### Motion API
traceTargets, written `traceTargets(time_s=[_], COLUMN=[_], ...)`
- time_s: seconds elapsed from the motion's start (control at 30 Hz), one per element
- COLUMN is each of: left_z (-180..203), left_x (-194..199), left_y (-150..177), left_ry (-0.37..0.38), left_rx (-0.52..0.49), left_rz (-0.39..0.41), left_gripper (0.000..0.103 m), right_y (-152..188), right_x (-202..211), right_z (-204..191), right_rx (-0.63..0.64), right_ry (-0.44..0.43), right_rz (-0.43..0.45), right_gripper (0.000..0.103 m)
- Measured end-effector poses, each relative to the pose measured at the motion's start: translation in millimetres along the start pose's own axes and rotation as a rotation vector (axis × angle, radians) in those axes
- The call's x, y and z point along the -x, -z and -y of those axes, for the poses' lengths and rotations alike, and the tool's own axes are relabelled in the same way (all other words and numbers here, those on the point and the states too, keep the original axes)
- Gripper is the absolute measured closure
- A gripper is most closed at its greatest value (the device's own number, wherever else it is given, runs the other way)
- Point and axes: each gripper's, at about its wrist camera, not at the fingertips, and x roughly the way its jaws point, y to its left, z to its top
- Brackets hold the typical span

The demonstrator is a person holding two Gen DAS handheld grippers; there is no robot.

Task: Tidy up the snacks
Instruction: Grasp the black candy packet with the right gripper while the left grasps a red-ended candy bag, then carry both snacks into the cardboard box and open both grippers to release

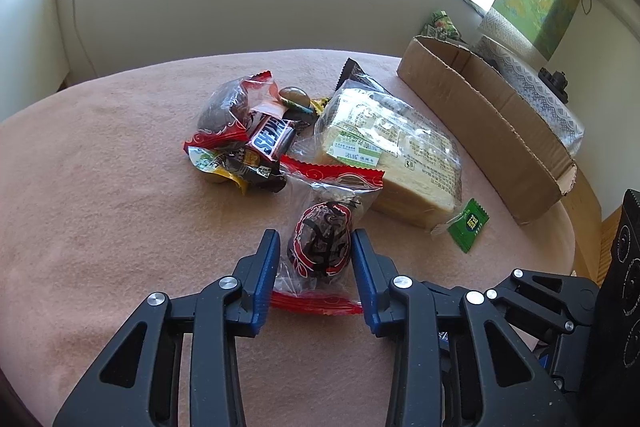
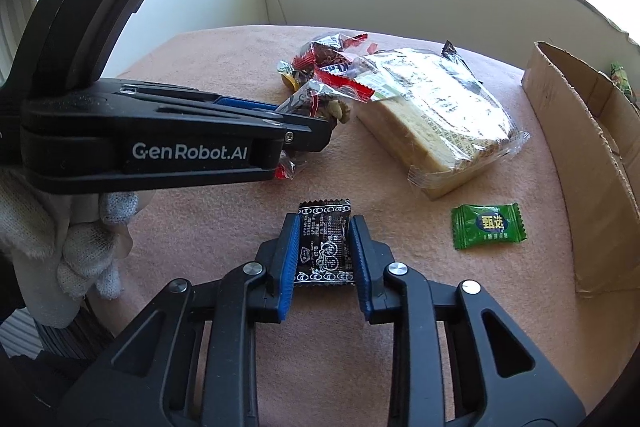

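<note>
My left gripper [image 1: 315, 241] is shut on a clear, red-edged packet with a dark round sweet [image 1: 320, 247] inside, which rests on the pink cloth. The right wrist view shows this gripper from the side, its tip [image 2: 328, 125] on the same packet [image 2: 320, 99]. My right gripper [image 2: 325, 221] is shut on a small black candy sachet [image 2: 325, 247] with white print, lying flat on the cloth. A green candy [image 2: 488, 225] lies to its right. The open cardboard box [image 2: 600, 163] stands at the right edge.
A wrapped block of sliced bread [image 1: 392, 155] lies mid-table. Left of it is a pile with a Snickers bar [image 1: 270, 139] and several small sweets. The green candy [image 1: 470, 225] sits by the box [image 1: 492, 119]. A gloved hand [image 2: 80, 243] holds the left gripper.
</note>
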Motion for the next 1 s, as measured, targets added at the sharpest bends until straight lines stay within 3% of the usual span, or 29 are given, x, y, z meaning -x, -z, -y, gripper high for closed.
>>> traceTargets(time_s=[0.2, 0.5, 1.0], left_z=[-2.8, 4.7, 60.6], left_x=[11.0, 27.0, 17.7], left_y=[-0.1, -10.2, -40.1], left_ry=[0.003, 0.014, 0.090], left_rx=[0.022, 0.031, -0.037], left_rz=[0.020, 0.071, 0.111], left_gripper=[0.068, 0.068, 0.068], right_y=[0.0, -11.3, -28.4], right_x=[8.3, 46.0, 98.7], right_z=[7.4, 27.9, 104.6], right_rx=[-0.036, -0.085, -0.172], right_ry=[-0.013, 0.003, 0.158], right_rz=[0.015, 0.109, 0.232], right_gripper=[0.078, 0.078, 0.078])
